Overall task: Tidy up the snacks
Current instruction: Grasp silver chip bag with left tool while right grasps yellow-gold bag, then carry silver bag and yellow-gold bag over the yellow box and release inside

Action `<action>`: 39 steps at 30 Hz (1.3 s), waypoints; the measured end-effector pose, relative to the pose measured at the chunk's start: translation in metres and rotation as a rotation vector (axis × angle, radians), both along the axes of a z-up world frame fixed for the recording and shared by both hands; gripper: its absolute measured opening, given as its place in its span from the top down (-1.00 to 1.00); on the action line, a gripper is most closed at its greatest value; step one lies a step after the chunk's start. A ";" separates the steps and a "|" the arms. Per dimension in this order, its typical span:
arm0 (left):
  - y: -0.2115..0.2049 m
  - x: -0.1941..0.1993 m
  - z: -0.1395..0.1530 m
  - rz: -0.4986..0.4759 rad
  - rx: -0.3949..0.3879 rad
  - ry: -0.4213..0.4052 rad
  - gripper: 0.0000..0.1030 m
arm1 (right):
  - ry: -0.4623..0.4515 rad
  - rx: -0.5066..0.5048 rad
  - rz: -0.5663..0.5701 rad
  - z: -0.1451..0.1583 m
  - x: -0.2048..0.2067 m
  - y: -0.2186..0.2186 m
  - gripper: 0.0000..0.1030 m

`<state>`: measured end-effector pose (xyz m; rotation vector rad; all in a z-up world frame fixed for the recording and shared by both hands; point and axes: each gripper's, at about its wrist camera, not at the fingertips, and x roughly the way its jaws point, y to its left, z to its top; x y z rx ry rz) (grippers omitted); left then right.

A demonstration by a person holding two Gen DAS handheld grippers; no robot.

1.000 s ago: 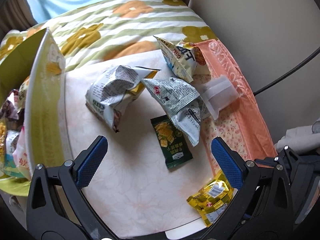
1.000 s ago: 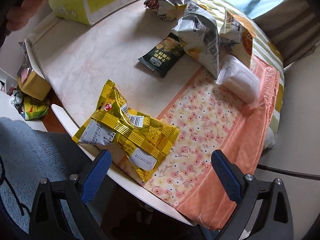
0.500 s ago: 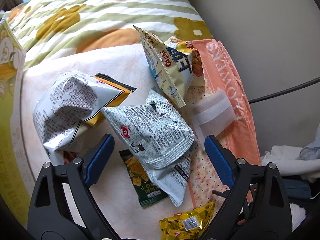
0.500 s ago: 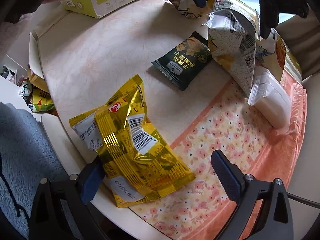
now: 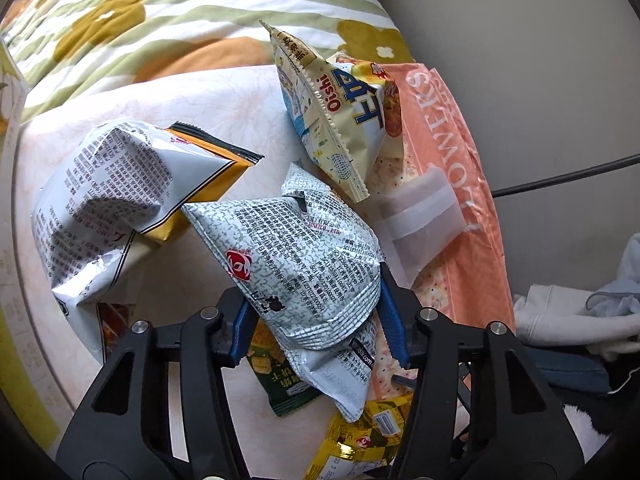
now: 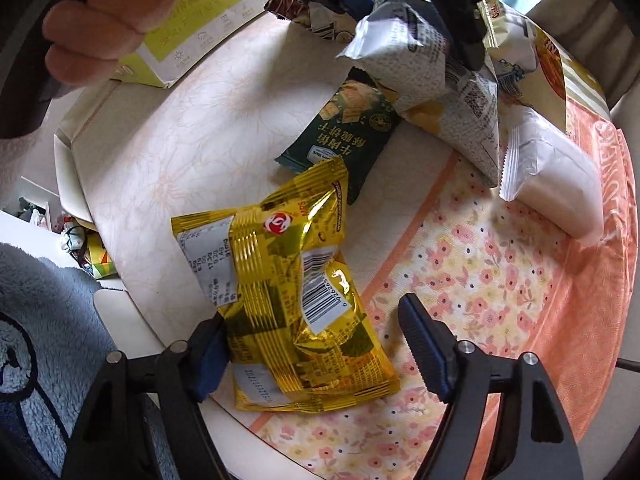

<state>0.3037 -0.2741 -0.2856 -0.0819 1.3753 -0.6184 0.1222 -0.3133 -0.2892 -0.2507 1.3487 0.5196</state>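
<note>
Clamping the grey-white bag (image 5: 296, 264) at lower centre, the left gripper (image 5: 316, 320) should lift straight; the right gripper (image 6: 312, 344), half-closed, straddles the gold packet (image 6: 288, 292) unpinched.

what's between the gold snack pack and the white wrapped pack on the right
Right wrist view: only bare floral cloth lies between the gold pack and the white pack.

Home bedroom or living space. Flower-print quilt (image 5: 168, 28) with green stripes along the far edge of a small round table (image 6: 192, 128), floral cloth (image 6: 492, 280) over its right side, crumpled clothes (image 5: 576, 320) on the floor beside it, grey fluffy rug (image 6: 40, 300), curtains.
</note>
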 end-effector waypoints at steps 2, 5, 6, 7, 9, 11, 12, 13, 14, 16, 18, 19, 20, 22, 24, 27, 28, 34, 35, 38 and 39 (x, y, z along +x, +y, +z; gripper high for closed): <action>0.003 -0.001 0.002 0.007 0.000 -0.004 0.08 | -0.001 0.003 -0.006 -0.001 0.000 0.001 -0.45; 0.009 -0.002 0.003 0.009 -0.007 -0.001 0.09 | -0.010 -0.001 -0.020 -0.001 -0.001 0.004 -0.44; 0.011 -0.002 0.004 0.011 -0.011 -0.001 0.09 | -0.013 0.001 -0.026 -0.001 -0.001 0.005 -0.45; 0.013 -0.003 0.005 0.011 -0.014 -0.002 0.10 | -0.014 0.003 -0.030 0.001 0.001 0.004 -0.44; 0.015 -0.005 0.010 0.014 -0.014 -0.015 0.10 | -0.019 0.004 -0.037 0.003 0.000 0.005 -0.28; 0.016 -0.007 0.016 0.013 -0.015 -0.034 0.10 | -0.024 0.016 -0.042 0.004 0.001 0.002 -0.09; 0.017 -0.008 0.020 0.015 -0.017 -0.043 0.10 | -0.023 0.015 -0.050 0.005 0.000 0.000 -0.05; 0.017 -0.009 0.023 0.017 -0.019 -0.051 0.10 | -0.022 0.016 -0.054 0.005 -0.001 -0.001 -0.02; 0.018 -0.010 0.026 0.018 -0.018 -0.059 0.10 | -0.026 0.019 -0.058 0.007 -0.002 -0.002 0.00; 0.021 -0.012 0.032 0.022 -0.013 -0.076 0.10 | -0.032 0.019 -0.072 0.009 -0.002 -0.005 0.04; 0.024 -0.015 0.038 0.025 -0.011 -0.090 0.10 | -0.044 0.026 -0.090 0.014 -0.004 -0.009 0.05; 0.026 -0.017 0.041 0.027 -0.013 -0.097 0.10 | -0.046 0.029 -0.099 0.017 -0.005 -0.010 0.06; 0.027 -0.018 0.045 0.029 -0.016 -0.103 0.10 | -0.051 0.023 -0.108 0.020 -0.005 -0.012 0.07; 0.031 -0.023 0.055 0.037 -0.022 -0.122 0.10 | -0.056 0.016 -0.122 0.028 -0.005 -0.015 0.08; 0.034 -0.027 0.067 0.043 -0.030 -0.147 0.10 | -0.068 0.025 -0.138 0.042 -0.006 -0.016 0.08; 0.042 -0.035 0.090 0.057 -0.037 -0.200 0.10 | -0.106 0.023 -0.140 0.066 -0.006 -0.017 0.08; 0.045 -0.037 0.098 0.065 -0.038 -0.219 0.10 | -0.119 0.018 -0.138 0.074 -0.006 -0.017 0.08; 0.076 -0.043 0.143 0.128 -0.037 -0.307 0.10 | -0.182 0.024 -0.138 0.115 0.001 -0.009 0.10; 0.084 -0.043 0.150 0.143 -0.040 -0.322 0.10 | -0.191 0.028 -0.132 0.119 0.000 -0.009 0.10; 0.110 -0.041 0.171 0.183 -0.042 -0.360 0.10 | -0.222 0.018 -0.116 0.136 0.009 0.009 0.10; 0.119 -0.040 0.177 0.196 -0.041 -0.371 0.10 | -0.230 0.016 -0.111 0.141 0.012 0.015 0.10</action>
